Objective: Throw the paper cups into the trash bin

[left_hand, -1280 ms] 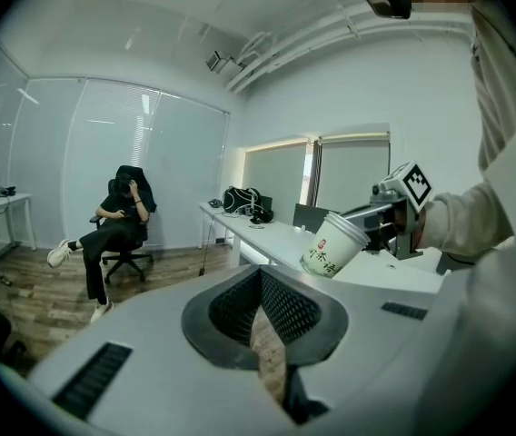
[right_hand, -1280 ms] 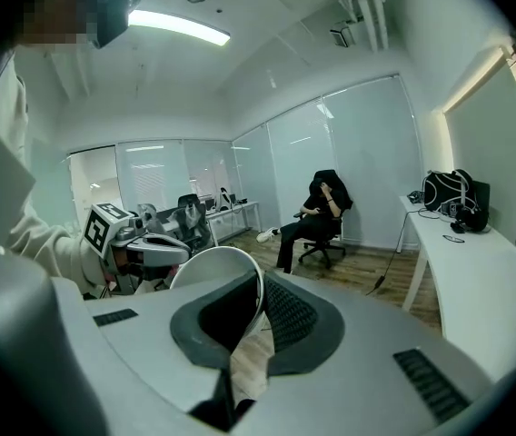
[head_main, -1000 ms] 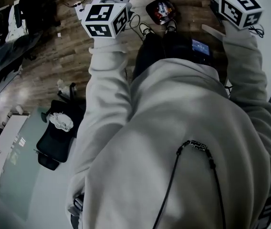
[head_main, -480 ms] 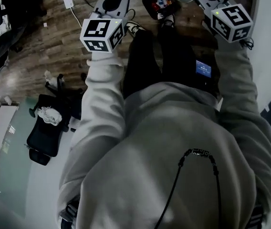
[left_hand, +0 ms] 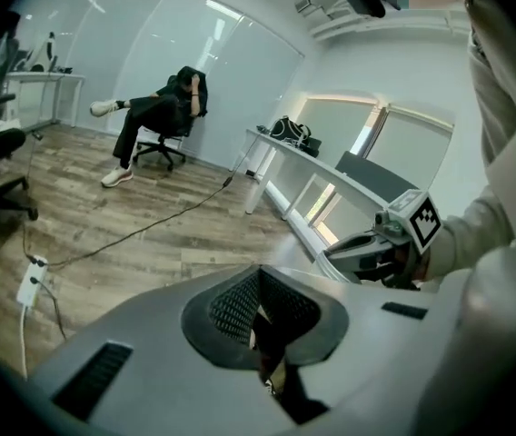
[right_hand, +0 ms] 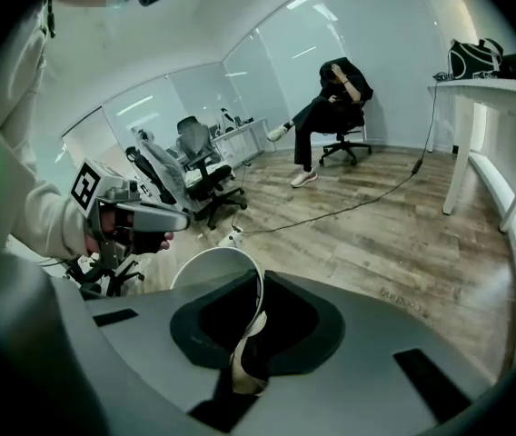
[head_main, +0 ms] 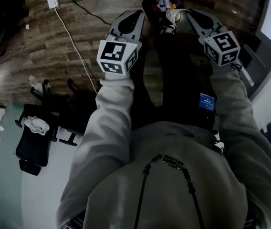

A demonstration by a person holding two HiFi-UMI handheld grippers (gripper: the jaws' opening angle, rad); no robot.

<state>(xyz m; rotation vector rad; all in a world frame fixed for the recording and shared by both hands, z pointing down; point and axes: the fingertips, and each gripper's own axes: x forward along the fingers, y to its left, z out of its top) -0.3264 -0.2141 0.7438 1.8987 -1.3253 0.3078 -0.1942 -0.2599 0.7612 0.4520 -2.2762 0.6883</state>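
Right gripper view: right claw point(right_hand: 256, 321) is clamped on the rim of a white paper cup point(right_hand: 213, 275). The thin wall is creased between the jaws, and the curved rim shows just left of them. Left claw point(left_hand: 260, 312) is closed, mesh-textured black pads touching, nothing between them. Both claw bodies are smooth grey plastic.

Head view: the cup sits just beside the dark trash bin point(head_main: 160, 1), which holds colourful scraps. Both claws point toward it.

Floor point(right_hand: 376, 216) is matte wood planks. A black cable point(left_hand: 149, 230) crosses it, with a white power strip point(left_hand: 29, 282) nearby. Room has glass walls point(right_hand: 331, 25), a long white table point(right_hand: 490, 84) with a dark bag point(right_hand: 476, 57) on it, and black office chairs point(right_hand: 194, 175). A person point(right_hand: 326, 107) sits in one by the glass.
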